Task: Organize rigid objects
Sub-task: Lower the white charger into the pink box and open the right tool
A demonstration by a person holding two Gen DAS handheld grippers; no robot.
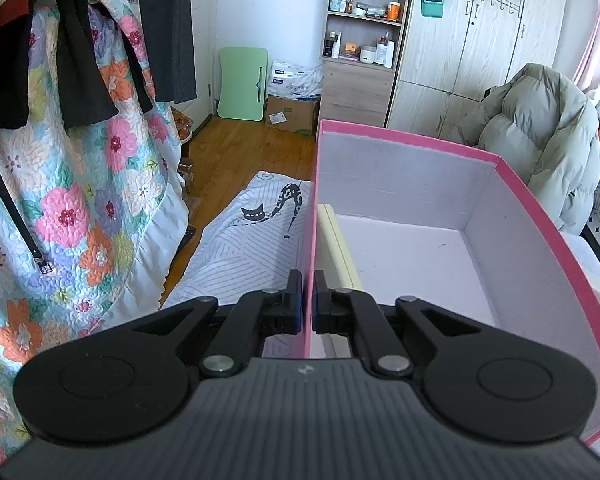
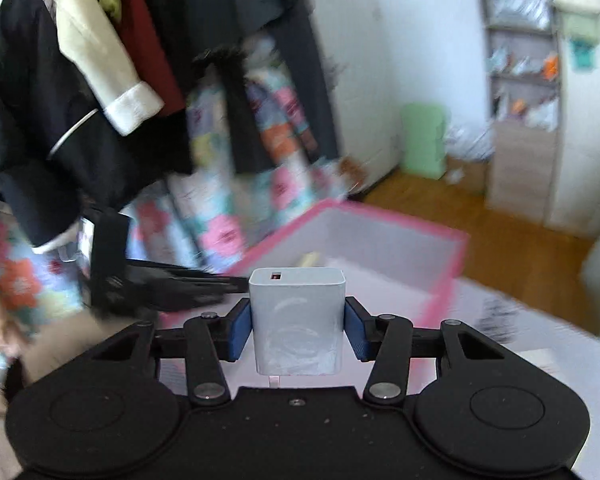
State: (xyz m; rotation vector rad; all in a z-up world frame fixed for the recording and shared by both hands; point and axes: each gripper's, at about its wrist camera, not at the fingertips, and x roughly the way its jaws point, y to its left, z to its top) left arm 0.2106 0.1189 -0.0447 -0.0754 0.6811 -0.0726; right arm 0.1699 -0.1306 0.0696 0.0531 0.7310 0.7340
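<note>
The right wrist view is smeared by motion: the pink box (image 2: 380,236) at 12 o'clock has soft edges, and the shelf (image 2: 520,80) at 2 o'clock shows only coloured smudges. The white charger (image 2: 298,320) hides its own underside. In the left wrist view, the pink box (image 1: 540,216) runs off the frame at 4 o'clock.

box (image 1: 512,184) pink outside, pale lilac inside | charger (image 2: 298,320) white | quilt (image 1: 80,200) floral, multicoloured | floor (image 1: 240,148) brown wood
</note>
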